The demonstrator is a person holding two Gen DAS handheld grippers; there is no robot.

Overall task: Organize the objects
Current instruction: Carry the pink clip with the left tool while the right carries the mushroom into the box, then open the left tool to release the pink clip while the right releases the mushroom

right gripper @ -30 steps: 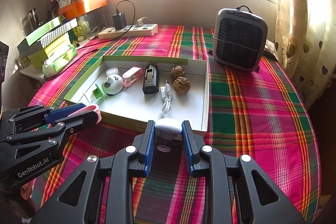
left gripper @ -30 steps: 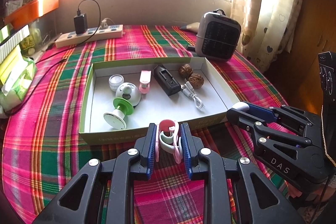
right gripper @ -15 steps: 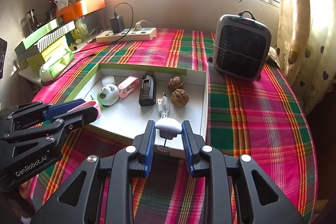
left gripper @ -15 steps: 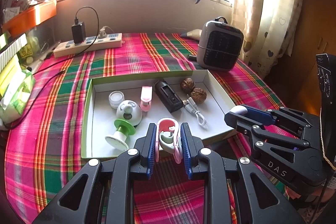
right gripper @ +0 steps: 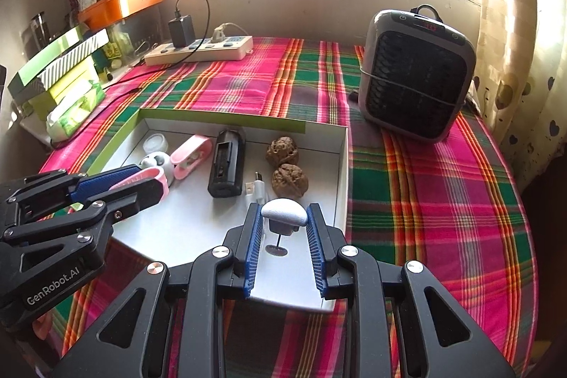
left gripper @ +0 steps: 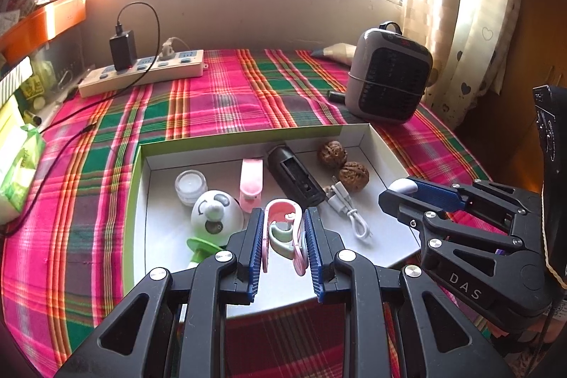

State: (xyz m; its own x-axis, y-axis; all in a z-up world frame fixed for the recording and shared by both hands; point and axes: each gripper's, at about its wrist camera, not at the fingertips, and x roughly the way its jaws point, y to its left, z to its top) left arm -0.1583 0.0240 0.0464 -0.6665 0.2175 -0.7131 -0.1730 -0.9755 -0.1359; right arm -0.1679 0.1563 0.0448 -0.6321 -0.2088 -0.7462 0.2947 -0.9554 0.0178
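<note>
A shallow white box with a green rim (left gripper: 244, 133) (right gripper: 226, 119) lies on the plaid cloth. It holds a small jar (left gripper: 190, 184), a panda-face toy (left gripper: 216, 213), a pink clip (left gripper: 251, 183), a black device (left gripper: 296, 174), two walnuts (left gripper: 342, 163) and a white cable (left gripper: 349, 213). My left gripper (left gripper: 283, 236) is shut on a pink and mint clip (left gripper: 283, 225) above the box's front part. My right gripper (right gripper: 284, 222) is shut on a white-capped pin-like piece (right gripper: 284, 213) above the box's front right part.
A grey heater (left gripper: 388, 77) (right gripper: 416, 73) stands behind the box at the right. A power strip with a black charger (left gripper: 141, 69) lies at the back left. Boxes and tissue packs (right gripper: 63, 84) crowd the left edge. A curtain hangs at the right.
Both grippers have moved forward from in front of the box to above its front part, each keeping its hold.
</note>
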